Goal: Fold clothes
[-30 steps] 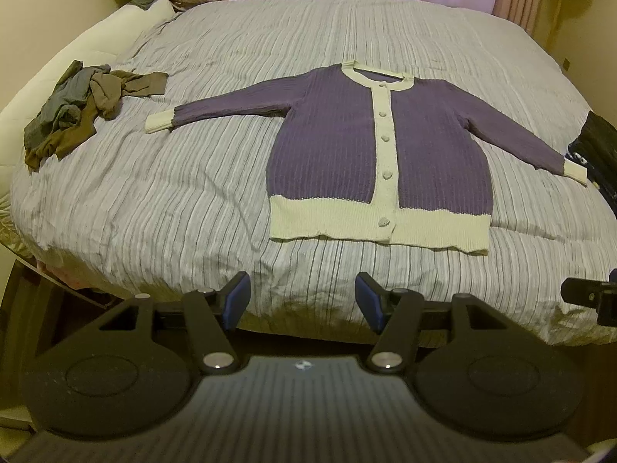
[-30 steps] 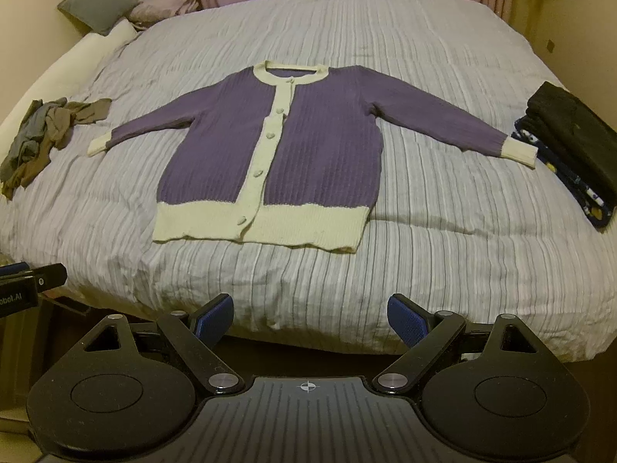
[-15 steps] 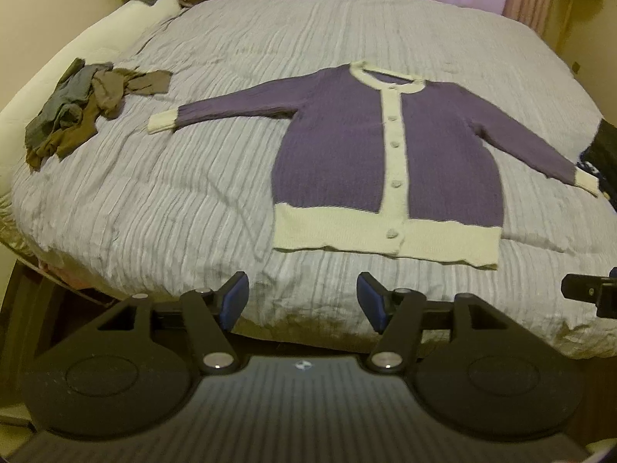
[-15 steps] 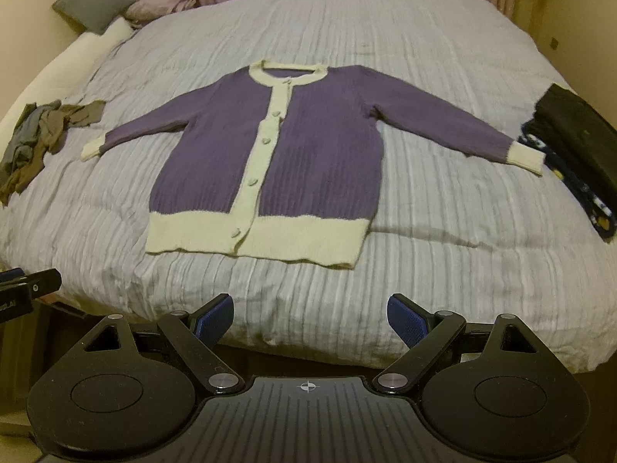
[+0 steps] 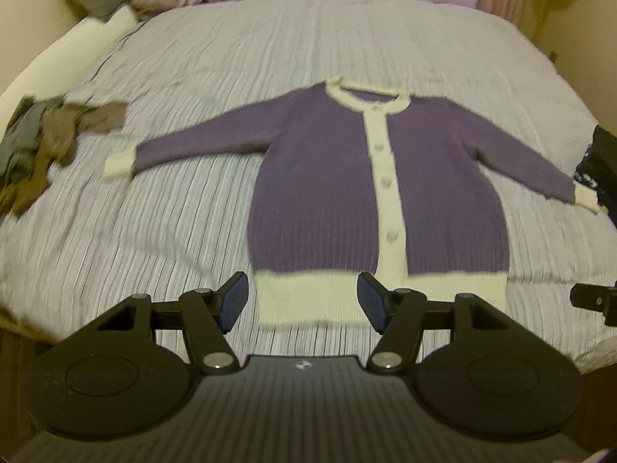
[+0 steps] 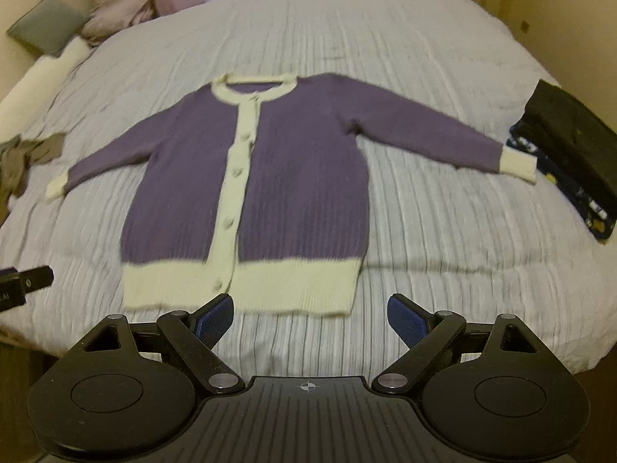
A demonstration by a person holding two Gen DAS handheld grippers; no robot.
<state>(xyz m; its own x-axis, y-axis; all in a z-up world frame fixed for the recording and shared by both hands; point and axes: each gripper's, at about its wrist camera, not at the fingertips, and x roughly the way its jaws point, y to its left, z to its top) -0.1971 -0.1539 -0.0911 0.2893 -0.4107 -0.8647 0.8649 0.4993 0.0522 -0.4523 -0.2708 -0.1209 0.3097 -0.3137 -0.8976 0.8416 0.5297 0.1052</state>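
Approach to cardigan: both grippers nearer the hem than a second ago, nothing held.

Left to right: crumpled grey-brown clothes (image 5: pixel 42 146) at bed's (image 5: pixel 270 38) left edge; purple cardigan (image 5: pixel 327 193) flat, sleeves spread, buttoned; dark folded stack (image 6: pixel 570 146) at right. Left gripper (image 5: pixel 302 301) fingers wide apart, empty, now framing the cream hem; right gripper (image 6: pixel 310 318) likewise empty. Frames blurred, so contact probably not yet made. Folding not yet begun.

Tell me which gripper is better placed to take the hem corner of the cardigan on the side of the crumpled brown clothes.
Probably the left gripper. Its open jaws frame that end of the cardigan hem, on the crumpled clothes side. The right gripper faces the hem's other end.
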